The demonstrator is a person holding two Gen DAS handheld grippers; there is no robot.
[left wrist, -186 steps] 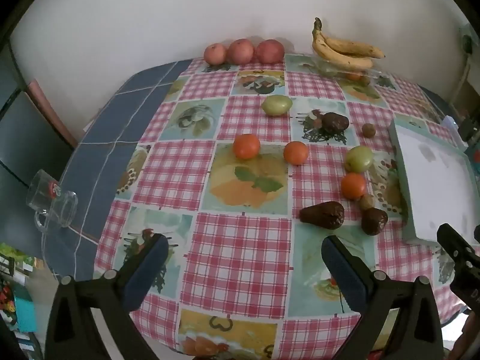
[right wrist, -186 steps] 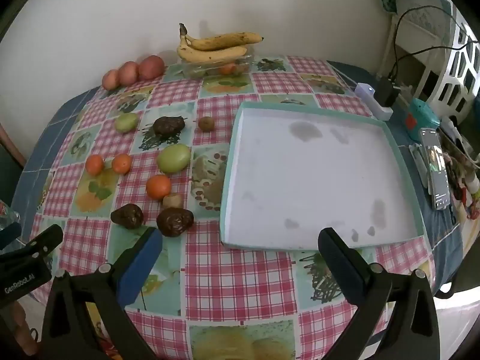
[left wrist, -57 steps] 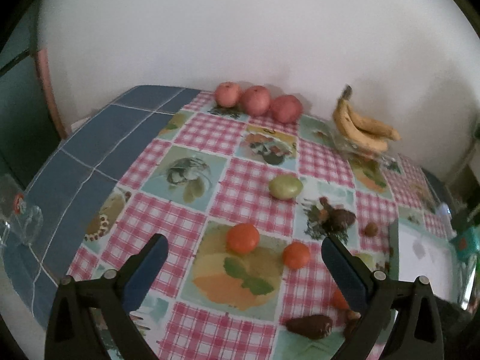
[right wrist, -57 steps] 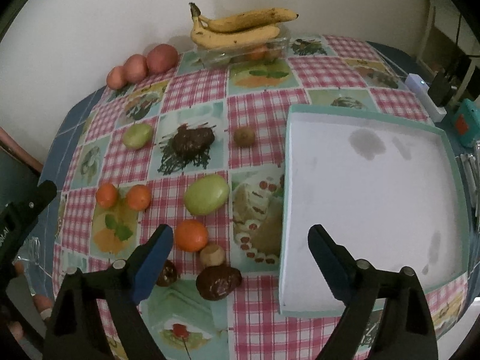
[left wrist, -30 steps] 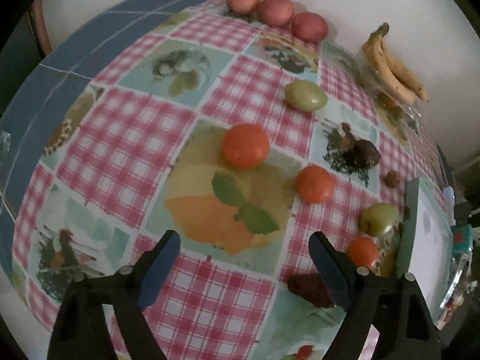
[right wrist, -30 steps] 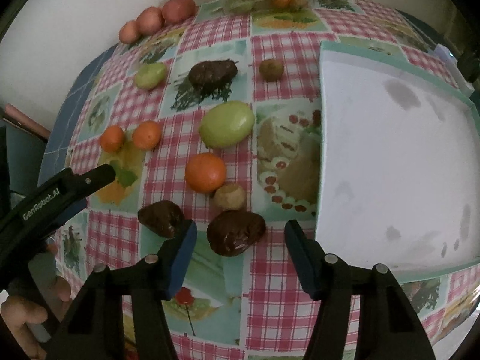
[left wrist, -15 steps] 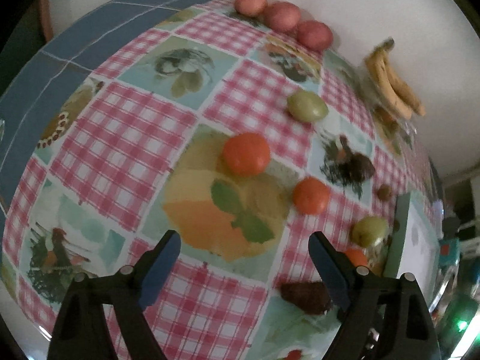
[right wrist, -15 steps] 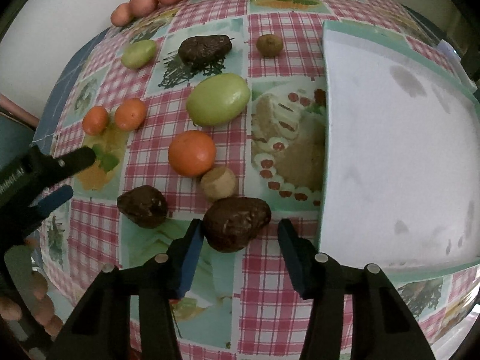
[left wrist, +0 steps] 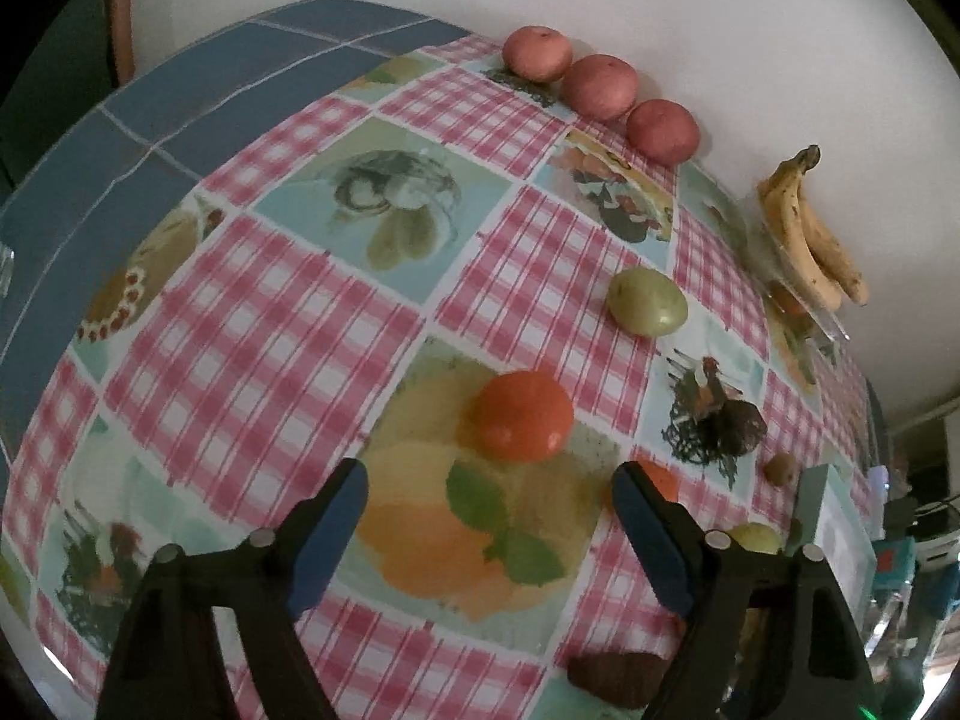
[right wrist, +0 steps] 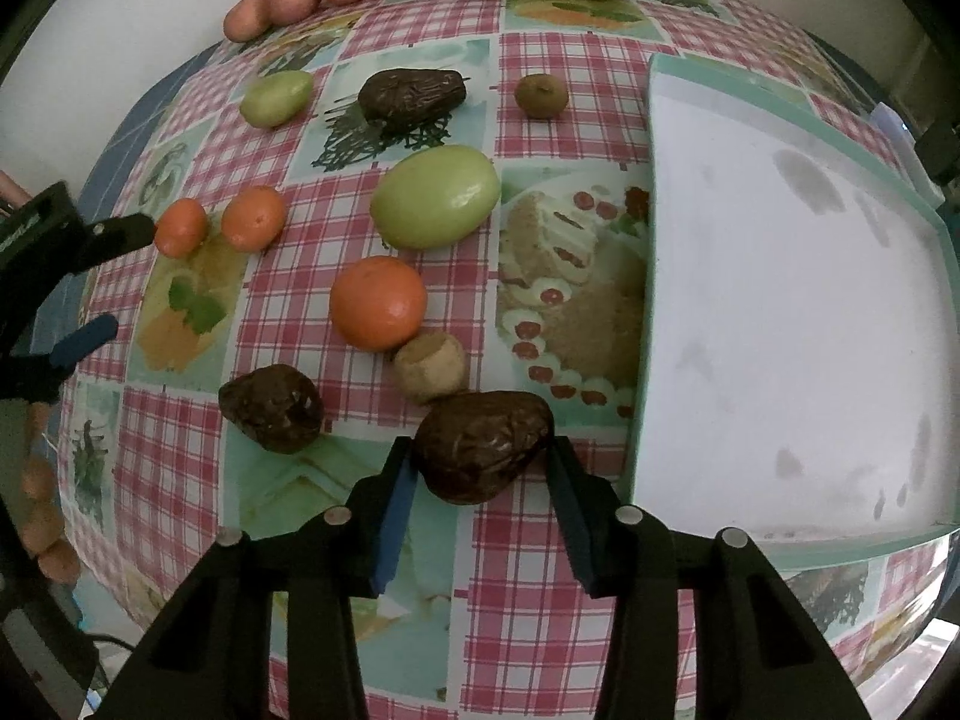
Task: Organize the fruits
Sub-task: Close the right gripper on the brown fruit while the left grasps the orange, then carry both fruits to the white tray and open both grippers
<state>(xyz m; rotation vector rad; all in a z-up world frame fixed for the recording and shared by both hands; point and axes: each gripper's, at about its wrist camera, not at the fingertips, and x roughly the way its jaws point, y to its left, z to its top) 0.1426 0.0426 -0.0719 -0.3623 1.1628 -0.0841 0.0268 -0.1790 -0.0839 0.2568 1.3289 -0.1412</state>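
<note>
My right gripper (right wrist: 480, 456) points down at a dark brown avocado (right wrist: 483, 450) on the checked tablecloth. Its jaws are closing, and both blue pads touch the fruit's sides. Just to its right is the teal rim of a white tray (right wrist: 639, 360). My left gripper (left wrist: 489, 474) hovers over the cloth with its jaws wide but closing a little, and nothing is between them. An orange mandarin (left wrist: 521, 414) lies just beyond its fingertips, and a second one (left wrist: 657, 480) is partly hidden behind the right finger. In the right wrist view the left gripper (right wrist: 129, 273) is at the left edge.
Around the held avocado lie a small beige fruit (right wrist: 431, 367), an orange (right wrist: 378, 303), a green mango (right wrist: 435, 204) and another dark avocado (right wrist: 271, 414). Farther back are a third avocado (right wrist: 411, 93), a kiwi (right wrist: 540, 96), red apples (left wrist: 600, 87) and bananas (left wrist: 810, 240) by the wall.
The right gripper's jaws have narrowed from either side of the dark avocado until they touch it. The left gripper has drifted closer to the mandarin and closed slightly.
</note>
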